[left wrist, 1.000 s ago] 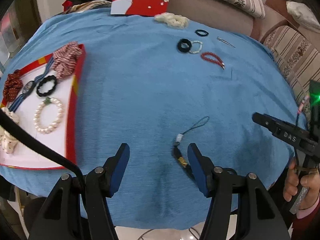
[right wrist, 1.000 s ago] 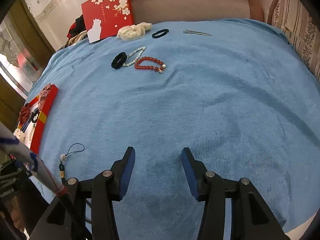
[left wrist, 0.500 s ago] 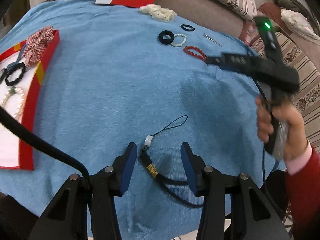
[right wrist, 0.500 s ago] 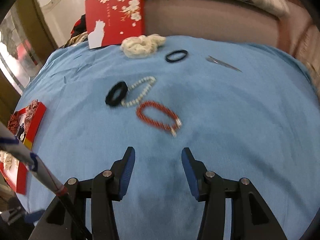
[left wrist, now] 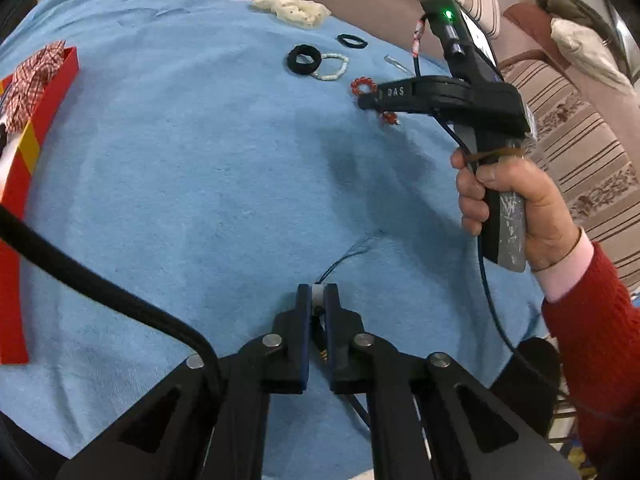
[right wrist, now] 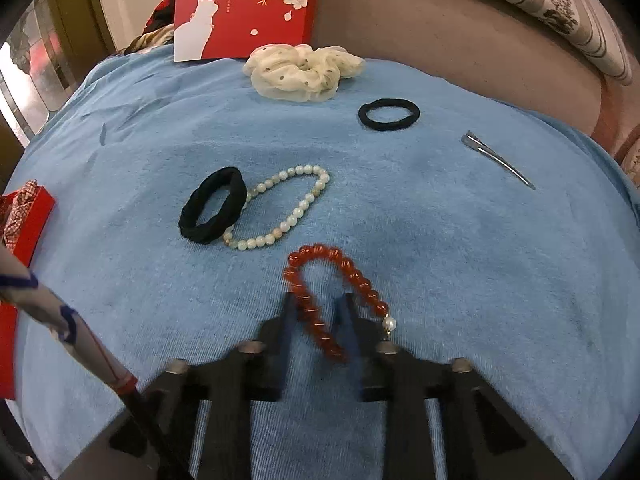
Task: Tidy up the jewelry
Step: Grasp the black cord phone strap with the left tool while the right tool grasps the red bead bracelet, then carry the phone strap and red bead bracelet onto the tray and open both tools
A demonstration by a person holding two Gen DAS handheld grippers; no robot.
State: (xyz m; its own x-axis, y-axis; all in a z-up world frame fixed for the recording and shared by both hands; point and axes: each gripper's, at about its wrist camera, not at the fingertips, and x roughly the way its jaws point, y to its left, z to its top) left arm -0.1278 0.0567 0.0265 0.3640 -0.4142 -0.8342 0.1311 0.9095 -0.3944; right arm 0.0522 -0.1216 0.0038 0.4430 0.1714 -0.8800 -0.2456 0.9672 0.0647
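On the blue cloth (left wrist: 200, 160), my left gripper (left wrist: 318, 296) is shut on a black charm strap, its white bead (left wrist: 317, 293) pinched between the pads and its thin cord trailing away up-right. The red bead bracelet (right wrist: 320, 254) lies bent into an arch. My right gripper (right wrist: 318, 300) is blurred, with its jaws closing onto the bracelet's left strand. In the left wrist view, the right gripper (left wrist: 362, 102) points at the red bead bracelet (left wrist: 362, 85), held by a person's hand (left wrist: 500, 192). The red tray (left wrist: 24, 152) sits at the far left.
Past the red bracelet lie a thick black scrunchie (right wrist: 212, 210) and a pale bead bracelet (right wrist: 288, 220). A cream scrunchie (right wrist: 300, 72), a thin black hair tie (right wrist: 388, 114) and a metal hair clip (right wrist: 500, 162) lie further back. A red box lid (right wrist: 240, 8) leans on the sofa.
My left jaws came together on the charm strap's bead. The right gripper swept across the cloth to the red bracelet and its jaws narrowed around one strand.
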